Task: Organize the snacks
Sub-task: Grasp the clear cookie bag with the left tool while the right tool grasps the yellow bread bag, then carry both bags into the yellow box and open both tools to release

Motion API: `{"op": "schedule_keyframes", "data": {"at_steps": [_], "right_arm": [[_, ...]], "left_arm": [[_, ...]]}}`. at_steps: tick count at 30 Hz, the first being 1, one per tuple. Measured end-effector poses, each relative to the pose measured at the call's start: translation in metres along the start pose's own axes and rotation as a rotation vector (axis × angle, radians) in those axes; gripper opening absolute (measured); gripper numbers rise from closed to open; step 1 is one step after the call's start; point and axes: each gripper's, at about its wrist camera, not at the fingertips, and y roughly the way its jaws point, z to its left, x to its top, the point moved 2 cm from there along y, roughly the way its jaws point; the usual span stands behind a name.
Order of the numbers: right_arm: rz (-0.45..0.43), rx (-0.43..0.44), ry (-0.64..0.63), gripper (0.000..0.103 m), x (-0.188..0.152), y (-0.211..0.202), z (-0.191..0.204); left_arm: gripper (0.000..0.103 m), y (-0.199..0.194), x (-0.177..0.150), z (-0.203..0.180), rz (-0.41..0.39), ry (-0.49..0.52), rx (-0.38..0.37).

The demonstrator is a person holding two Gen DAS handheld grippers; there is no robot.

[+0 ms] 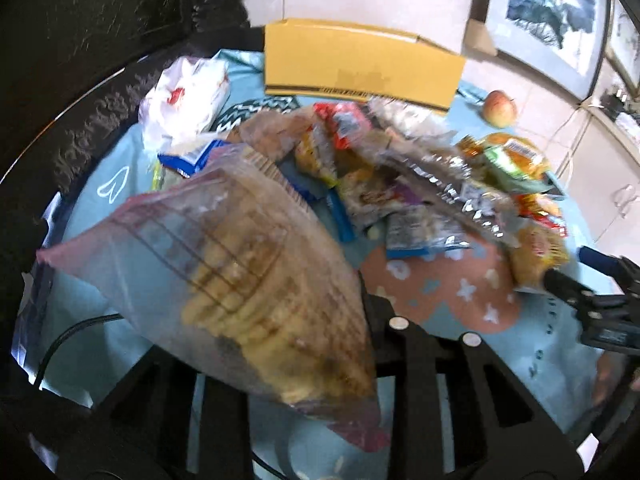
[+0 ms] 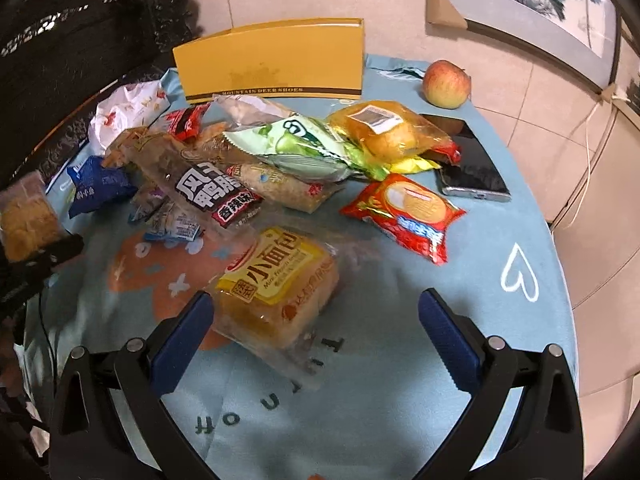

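Blur smears cracker bag [image 1: 240, 292] clenched in left tool [image 1: 360, 360]; right tool [image 2: 316, 320] released.

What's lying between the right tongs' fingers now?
In the right wrist view, the right tongs stand open around a mini bread pack, which lies near the left finger; bare tablecloth fills the rest.

Clear biscuit bag [image 1: 240, 292] lifted, tilted; other snack packets [image 2: 248, 160] heaped on table.

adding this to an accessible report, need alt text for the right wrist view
The right tool hangs open over a packaged mini bread lying on a light blue tablecloth. Beyond it lies a jumble of wrapped snacks, then a yellow shoebox, with an apple and a phone to the right.
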Motion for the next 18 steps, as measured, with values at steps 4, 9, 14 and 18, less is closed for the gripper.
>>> {"op": "schedule_keyframes", "data": {"at_steps": [4,9,14,18], "right_arm": [[0.019,-0.01,-0.007,0.102,0.01,0.012,0.013],[0.026,-0.003,-0.011,0.085,0.013,0.022,0.019],[0.057,0.12,0.076,0.055,0.008,0.026,0.008],[0.005,0.176,0.113,0.048,0.006,0.007,0.0]], "left_arm": [[0.029,-0.007,0.002,-0.002,-0.022,0.005,-0.02],[0.029,-0.004,-0.004,0.0,-0.006,0.003,-0.029],[0.03,-0.003,-0.007,-0.002,0.002,0.006,-0.04],[0.03,-0.005,-0.007,-0.003,0.0,0.008,-0.041]]}}
